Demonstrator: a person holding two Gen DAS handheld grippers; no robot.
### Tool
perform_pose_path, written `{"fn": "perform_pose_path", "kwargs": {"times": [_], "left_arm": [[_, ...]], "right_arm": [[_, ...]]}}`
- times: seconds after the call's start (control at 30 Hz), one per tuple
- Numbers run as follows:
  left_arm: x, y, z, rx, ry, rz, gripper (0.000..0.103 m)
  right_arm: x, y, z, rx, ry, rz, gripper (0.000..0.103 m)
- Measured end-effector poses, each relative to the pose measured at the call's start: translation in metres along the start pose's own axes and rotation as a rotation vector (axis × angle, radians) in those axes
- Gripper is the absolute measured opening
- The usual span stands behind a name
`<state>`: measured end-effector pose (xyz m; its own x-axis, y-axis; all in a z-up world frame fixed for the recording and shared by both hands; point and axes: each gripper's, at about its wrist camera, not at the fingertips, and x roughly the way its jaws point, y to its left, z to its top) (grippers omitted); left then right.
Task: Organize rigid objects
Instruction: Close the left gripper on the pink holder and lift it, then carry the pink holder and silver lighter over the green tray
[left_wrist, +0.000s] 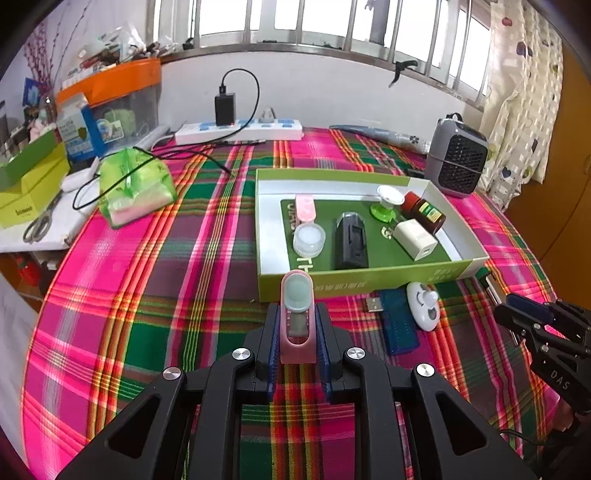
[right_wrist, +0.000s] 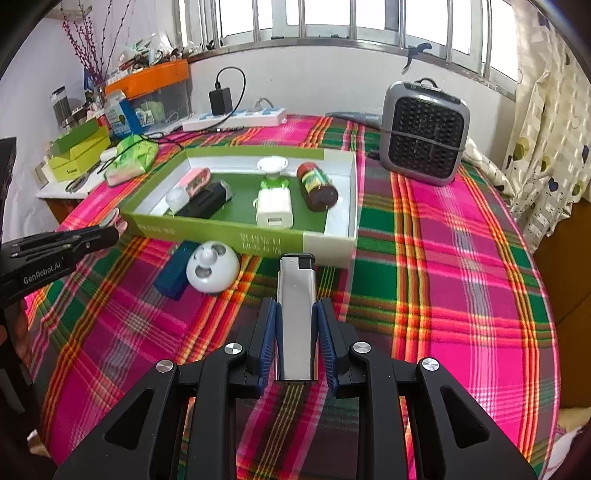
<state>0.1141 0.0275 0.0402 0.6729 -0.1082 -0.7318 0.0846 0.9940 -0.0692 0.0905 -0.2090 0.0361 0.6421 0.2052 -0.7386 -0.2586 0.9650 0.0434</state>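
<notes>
The green box (right_wrist: 236, 236) lay straight ahead of both my tongs on the plaid desk (right_wrist: 443, 295), already part filled. My right tongs (right_wrist: 296, 314) clenched a silver lighter (right_wrist: 295, 314), long axis pointing boxward; my left tongs (left_wrist: 297, 325), about as near, gripped a pink case (left_wrist: 297, 317) likewise.

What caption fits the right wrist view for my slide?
Right gripper holds a silver lighter before the green box, beside a white dome.

Right gripper (right_wrist: 297, 317) clamps a silver lighter (right_wrist: 296, 317) above the plaid counter (right_wrist: 443, 258), near the green tray (right_wrist: 221, 229); left gripper (right_wrist: 92, 236) sits far left.
</notes>
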Motion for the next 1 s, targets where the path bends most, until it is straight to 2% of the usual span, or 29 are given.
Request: {"fn": "perform_pose_path", "kwargs": {"times": [0.33, 0.7, 1.0], "left_arm": [[0.005, -0.001, 0.024, 0.000, -0.004, 0.007, 0.017], [0.020, -0.001, 0.047, -0.013, -0.007, 0.002, 0.017], [0.035, -0.003, 0.052, -0.014, 0.010, 0.006, 0.017]], "right_arm": [[0.000, 0.007, 0.026, -0.017, -0.023, 0.033, 0.024], [0.022, 0.012, 0.055, -0.032, -0.011, 0.063, 0.024], [0.051, 0.025, 0.082, -0.068, 0.016, 0.103, 0.024]]}}
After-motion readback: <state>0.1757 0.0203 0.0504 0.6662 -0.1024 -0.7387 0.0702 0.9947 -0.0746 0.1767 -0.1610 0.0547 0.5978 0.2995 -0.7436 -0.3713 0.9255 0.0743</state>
